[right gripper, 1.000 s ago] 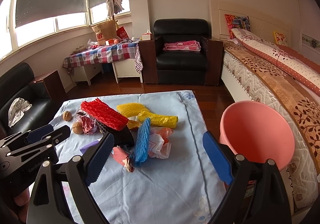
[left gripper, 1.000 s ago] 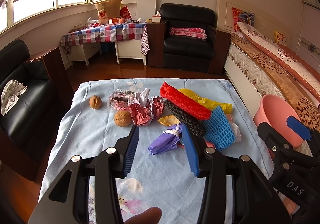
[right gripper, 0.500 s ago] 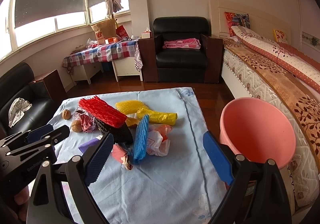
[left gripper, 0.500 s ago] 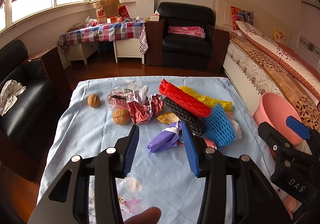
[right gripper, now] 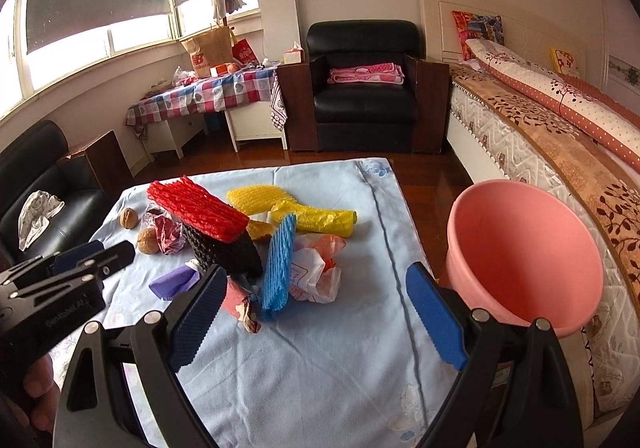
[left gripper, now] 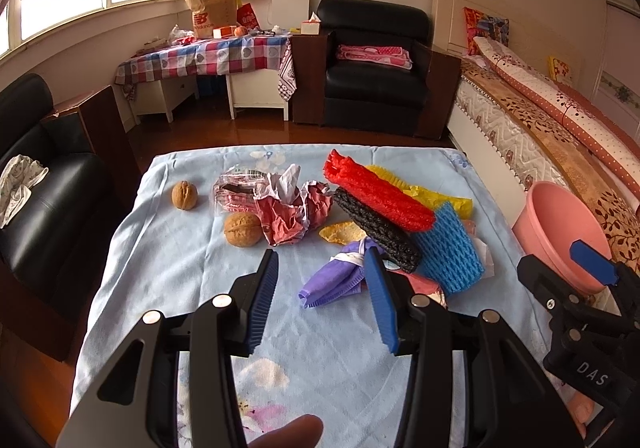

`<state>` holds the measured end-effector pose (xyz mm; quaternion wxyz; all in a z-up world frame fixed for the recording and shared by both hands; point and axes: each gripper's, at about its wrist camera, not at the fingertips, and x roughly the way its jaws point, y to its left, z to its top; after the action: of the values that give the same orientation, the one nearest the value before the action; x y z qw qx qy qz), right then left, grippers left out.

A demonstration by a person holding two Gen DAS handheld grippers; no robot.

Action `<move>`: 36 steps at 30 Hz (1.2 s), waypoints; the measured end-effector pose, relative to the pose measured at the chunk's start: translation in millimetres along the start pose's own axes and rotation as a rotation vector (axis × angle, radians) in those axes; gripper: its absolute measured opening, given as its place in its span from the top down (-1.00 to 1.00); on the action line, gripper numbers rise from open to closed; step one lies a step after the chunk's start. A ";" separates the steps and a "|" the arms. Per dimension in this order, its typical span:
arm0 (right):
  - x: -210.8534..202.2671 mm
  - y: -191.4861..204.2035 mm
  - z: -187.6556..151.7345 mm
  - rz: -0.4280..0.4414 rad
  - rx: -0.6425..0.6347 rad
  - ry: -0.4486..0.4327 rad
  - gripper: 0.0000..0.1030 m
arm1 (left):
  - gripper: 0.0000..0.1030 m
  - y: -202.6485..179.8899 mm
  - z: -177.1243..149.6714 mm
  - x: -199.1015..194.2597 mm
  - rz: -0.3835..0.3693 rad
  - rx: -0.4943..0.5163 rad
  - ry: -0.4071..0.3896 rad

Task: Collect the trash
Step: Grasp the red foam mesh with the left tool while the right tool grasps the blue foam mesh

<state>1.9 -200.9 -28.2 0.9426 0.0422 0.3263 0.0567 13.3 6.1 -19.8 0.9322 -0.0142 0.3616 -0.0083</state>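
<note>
A pile of trash lies on the light blue cloth (left gripper: 168, 272): red foam net (left gripper: 376, 191), black net (left gripper: 376, 234), blue net (left gripper: 448, 248), yellow net (left gripper: 436, 197), purple wrapper (left gripper: 332, 282), crumpled red paper (left gripper: 292, 211), and two walnuts (left gripper: 242, 230). My left gripper (left gripper: 322, 300) is open and empty, just short of the purple wrapper. My right gripper (right gripper: 316, 318) is open and empty, near the blue net (right gripper: 280, 260) and a white-orange bag (right gripper: 316, 268). A pink basin (right gripper: 520, 260) stands at the table's right edge.
A bed (right gripper: 560, 135) runs along the right, close behind the basin. A black armchair (left gripper: 376, 63) and a checked table (left gripper: 208, 55) stand at the back. A black sofa (left gripper: 36, 191) is on the left.
Both grippers have moved slightly forward and lower toward the trash pile. Both stay open. Nothing on the table has moved.
</note>
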 end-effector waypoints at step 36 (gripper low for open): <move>29.8 1.3 0.1 0.132 -0.032 0.048 -0.50 | 0.42 -2.2 55.0 50.3 -0.119 -0.096 0.054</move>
<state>25.1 -195.6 -46.2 0.9293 0.0473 0.3445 0.1248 87.5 3.8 -13.0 0.9182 -0.0801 0.3852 -0.0467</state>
